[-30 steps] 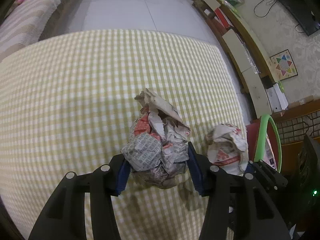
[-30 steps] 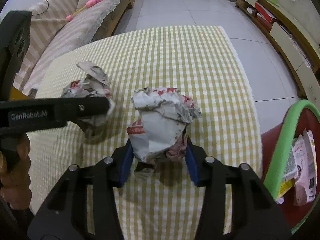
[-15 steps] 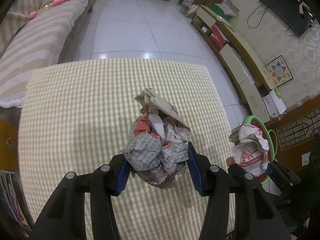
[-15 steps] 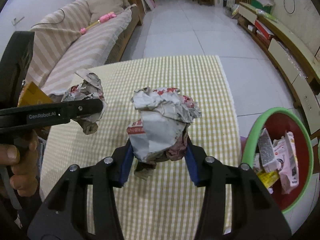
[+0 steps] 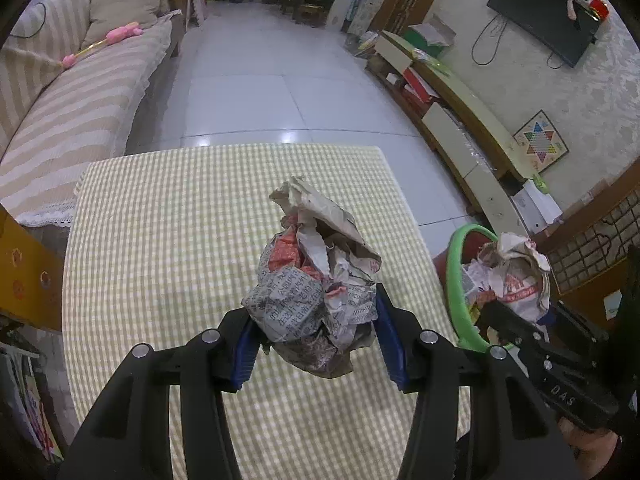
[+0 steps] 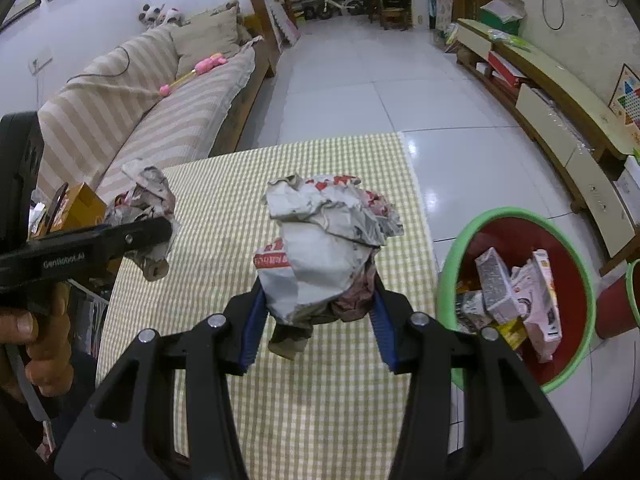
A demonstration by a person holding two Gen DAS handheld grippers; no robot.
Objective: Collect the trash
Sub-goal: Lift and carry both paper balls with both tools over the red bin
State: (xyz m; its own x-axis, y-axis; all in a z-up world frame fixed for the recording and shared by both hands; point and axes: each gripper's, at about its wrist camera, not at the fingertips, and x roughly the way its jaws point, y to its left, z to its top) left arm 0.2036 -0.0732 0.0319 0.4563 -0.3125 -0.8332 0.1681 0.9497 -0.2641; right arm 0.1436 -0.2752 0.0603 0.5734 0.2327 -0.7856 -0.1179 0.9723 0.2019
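A crumpled newspaper ball (image 5: 316, 300) is squeezed between the blue pads of the left hand-held gripper (image 5: 316, 336) and held up above the checked desk (image 5: 180, 220). A second paper ball (image 6: 324, 256) is gripped the same way by the right hand-held gripper (image 6: 318, 324). A red bin with a green rim (image 6: 516, 224), with boxes inside, is seen beside the desk.

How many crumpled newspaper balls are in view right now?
2. One ball is clamped in the left gripper; the other ball is clamped in the right gripper. More may be buried in the bin.
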